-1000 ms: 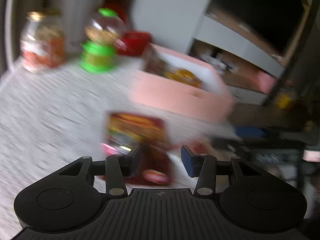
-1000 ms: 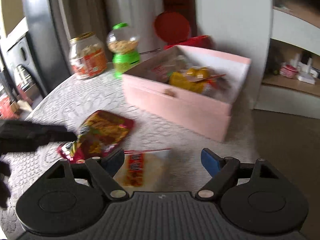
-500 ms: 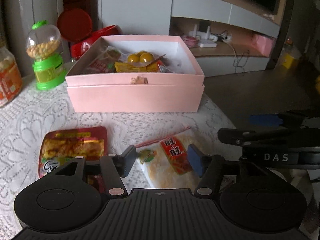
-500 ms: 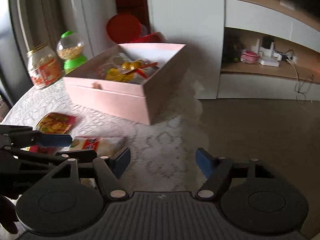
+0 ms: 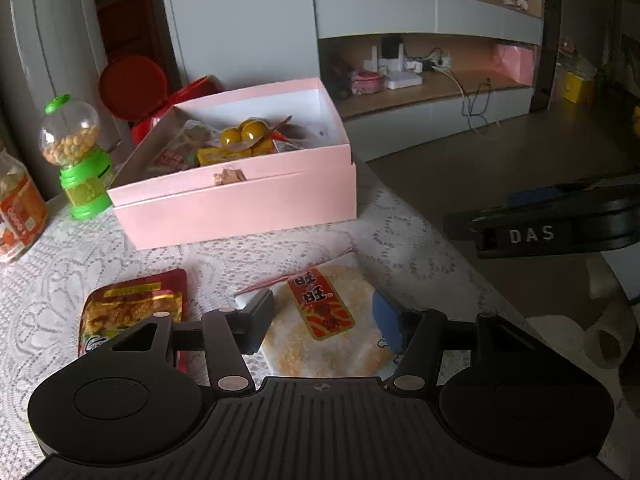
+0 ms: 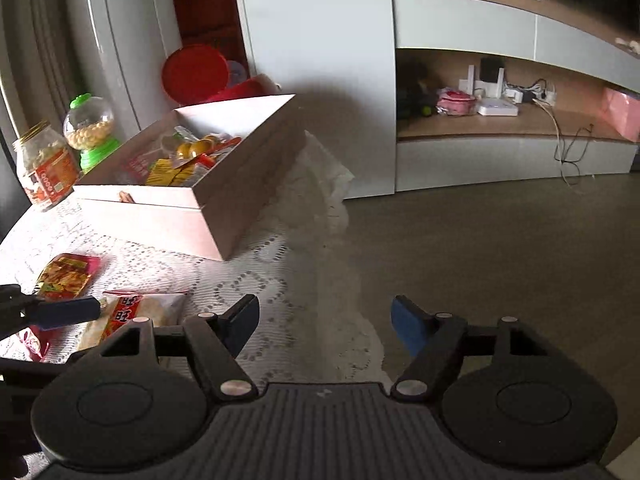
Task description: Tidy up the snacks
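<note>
Lace cloth [image 5: 36,300] carries a rice cracker pack [image 5: 320,328] between the spread left gripper [image 5: 324,320] fingers, contact unclear; right gripper [image 6: 324,320] gapes empty.

The left gripper [image 5: 322,322] is hovering with jaws apart, straddling the rice cracker packet [image 5: 326,324] lying on the lace tablecloth [image 5: 48,284], near the pink box [image 5: 240,204].

Rice cracker packet [image 5: 320,320] lower centre on lace cloth [image 5: 400,240], between left gripper [image 5: 322,320] fingers. Second snack pack [image 5: 132,308] left of it. Box [image 5: 240,200] behind both, snacks inside. Dispenser [image 5: 76,156] and jar [image 5: 16,212] far left; right gripper [image 5: 552,220] right edge.
</note>
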A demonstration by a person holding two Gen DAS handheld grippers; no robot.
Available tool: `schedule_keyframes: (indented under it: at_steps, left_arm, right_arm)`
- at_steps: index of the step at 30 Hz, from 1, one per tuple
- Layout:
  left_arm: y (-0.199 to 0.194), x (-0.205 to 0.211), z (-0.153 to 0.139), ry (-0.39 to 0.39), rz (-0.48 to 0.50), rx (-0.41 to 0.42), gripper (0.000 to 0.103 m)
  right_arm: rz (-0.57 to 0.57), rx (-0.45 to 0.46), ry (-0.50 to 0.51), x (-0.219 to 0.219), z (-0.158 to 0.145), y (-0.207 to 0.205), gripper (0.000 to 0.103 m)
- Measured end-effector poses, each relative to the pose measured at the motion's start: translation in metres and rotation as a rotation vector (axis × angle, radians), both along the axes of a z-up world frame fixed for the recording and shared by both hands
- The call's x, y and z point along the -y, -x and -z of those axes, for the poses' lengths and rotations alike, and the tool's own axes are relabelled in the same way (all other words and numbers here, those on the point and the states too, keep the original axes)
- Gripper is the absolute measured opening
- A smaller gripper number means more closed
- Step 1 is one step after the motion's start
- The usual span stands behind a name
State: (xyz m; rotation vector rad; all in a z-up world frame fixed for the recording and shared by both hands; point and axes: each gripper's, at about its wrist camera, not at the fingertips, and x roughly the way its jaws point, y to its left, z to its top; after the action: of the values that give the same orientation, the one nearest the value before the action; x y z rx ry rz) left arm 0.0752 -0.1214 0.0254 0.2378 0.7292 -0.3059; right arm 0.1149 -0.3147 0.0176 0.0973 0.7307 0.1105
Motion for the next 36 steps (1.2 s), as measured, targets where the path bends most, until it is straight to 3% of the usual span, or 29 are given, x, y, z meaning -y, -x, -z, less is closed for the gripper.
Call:
schedule_keyframes:
  at_steps: [9,14,18,23,25,27,28,31,33,36]
  left_arm:
    - [-0.006,-0.005,-0.002,0.068,-0.014,-0.069,0.063]
    - [-0.002,0.001,-0.001,0.07,0.019,-0.051,0.063]
    - [0.016,-0.007,-0.013,0.047,0.025,0.01,0.062]
    - [0.007,-0.003,-0.008,0.105,0.028,-0.095,0.062]
    - [0.006,0.008,-0.003,0.079,0.037,-0.087,0.064]
    - [0.005,0.018,0.0,0.054,0.052,-0.082,0.079]
    - [0.004,0.019,0.001,0.059,0.062,-0.086,0.082]
    - [0.011,0.017,0.0,0.031,0.069,-0.051,0.077]
    - [0.016,0.011,0.001,-0.027,0.046,0.002,0.079]
    - [0.009,-0.002,0.01,-0.048,0.008,-0.023,0.082]
  right_arm:
    - [0.012,-0.005,-0.008,0.004,0.0,0.001,0.075]
    - [0.021,0.001,-0.024,0.005,-0.003,0.004,0.075]
    - [0.03,0.006,-0.025,0.008,-0.002,0.006,0.077]
    - [0.033,-0.014,-0.052,0.01,0.002,0.002,0.078]
    - [0.032,-0.011,-0.06,0.01,0.001,0.003,0.078]
    - [0.037,-0.005,-0.056,0.012,0.0,0.005,0.078]
    - [0.041,-0.004,-0.058,0.014,-0.001,0.005,0.078]
    - [0.055,0.003,-0.067,0.019,-0.003,0.008,0.078]
    - [0.05,0.001,-0.078,0.019,-0.003,0.009,0.078]
    - [0.027,-0.021,-0.125,0.016,-0.001,0.01,0.078]
